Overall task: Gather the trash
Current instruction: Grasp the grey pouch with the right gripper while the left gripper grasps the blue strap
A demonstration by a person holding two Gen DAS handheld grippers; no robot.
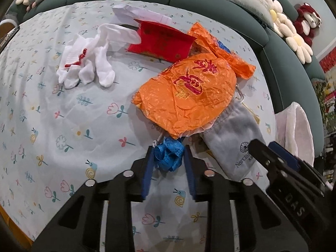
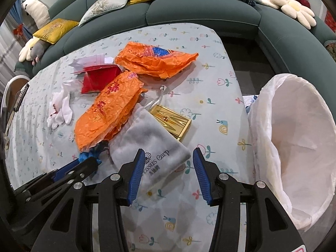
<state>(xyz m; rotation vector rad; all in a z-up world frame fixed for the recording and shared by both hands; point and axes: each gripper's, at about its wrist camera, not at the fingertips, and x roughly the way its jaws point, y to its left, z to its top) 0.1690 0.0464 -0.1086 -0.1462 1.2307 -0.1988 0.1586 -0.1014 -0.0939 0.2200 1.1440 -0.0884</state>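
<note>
The left gripper (image 1: 168, 157) has its blue ribbed fingers (image 1: 147, 174) pinched onto a crumpled blue wad (image 1: 168, 156), glossy like plastic film, at the near end of the litter. Beside it the right gripper (image 2: 169, 159) stands half open, clasping nothing, its tips over the near corner of a soft grey drawstring pouch (image 2: 147, 140).

Bare flowered tablecloth (image 2: 212, 67) lies to the right of the pouch, up to the table's rounded edge, where a white-lined bin (image 2: 294, 138) gapes just off the rim.

Farther out lie a crinkled orange plastic bag (image 1: 184, 96), a shiny gold box (image 2: 173, 124), a second orange bag (image 2: 155, 59), a red packet (image 1: 161, 41) and white gloves (image 1: 88, 61). A green sofa (image 2: 199, 14) curves along the far side of the table.
</note>
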